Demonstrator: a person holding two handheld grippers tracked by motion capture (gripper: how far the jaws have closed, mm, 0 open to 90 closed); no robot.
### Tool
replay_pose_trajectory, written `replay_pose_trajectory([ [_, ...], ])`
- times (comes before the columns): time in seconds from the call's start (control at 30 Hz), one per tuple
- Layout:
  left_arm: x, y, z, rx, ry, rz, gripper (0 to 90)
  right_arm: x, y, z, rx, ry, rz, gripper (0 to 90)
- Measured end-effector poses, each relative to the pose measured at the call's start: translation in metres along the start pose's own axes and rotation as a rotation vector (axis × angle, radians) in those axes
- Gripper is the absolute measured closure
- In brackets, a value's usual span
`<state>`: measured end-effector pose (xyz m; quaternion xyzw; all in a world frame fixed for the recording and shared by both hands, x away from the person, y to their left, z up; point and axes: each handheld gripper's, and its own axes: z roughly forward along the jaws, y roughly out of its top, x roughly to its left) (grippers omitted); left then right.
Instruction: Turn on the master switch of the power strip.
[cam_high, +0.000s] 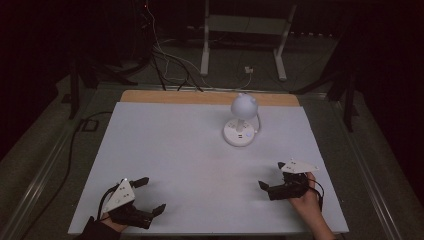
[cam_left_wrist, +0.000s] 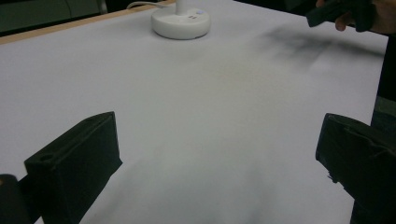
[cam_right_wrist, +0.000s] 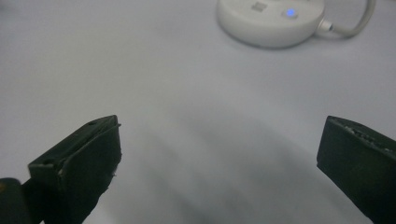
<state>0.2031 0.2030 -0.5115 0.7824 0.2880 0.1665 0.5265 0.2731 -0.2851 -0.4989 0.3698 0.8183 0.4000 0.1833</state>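
Both the left gripper (cam_high: 143, 196) and right gripper (cam_high: 272, 175) are hovering wide-jawed and empty near the table's (cam_high: 165, 150) front edge, risking toppling the top-heavy desk lamp (cam_high: 241, 121) standing toward the far edge.

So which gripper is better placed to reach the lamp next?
Probably the right gripper. It rests open on the lamp's side of the table, with the lamp base close ahead of its jaws. The left gripper, also open, sits at the near left corner, farther off.
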Motion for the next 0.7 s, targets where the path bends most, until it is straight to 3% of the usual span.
replay_pose_trajectory([
  [0.23,0.0,0.0,0.001,0.0,0.0,0.001,0.3,0.007,-0.019,-0.01,0.021,-0.011,-0.025,0.0],
  [0.37,0.0,0.0,0.0,0.001,-0.001,0.005,0.3,0.008,-0.026,-0.014,0.025,0.002,-0.013,0.0],
  [0.47,0.0,0.0,0.0,-0.001,-0.003,0.003,0.3,0.007,-0.036,-0.016,0.061,-0.01,-0.009,0.0],
  [0.7,0.0,0.0,0.001,0.001,-0.003,0.005,0.3,0.005,-0.039,-0.016,0.068,-0.019,0.004,0.0],
])
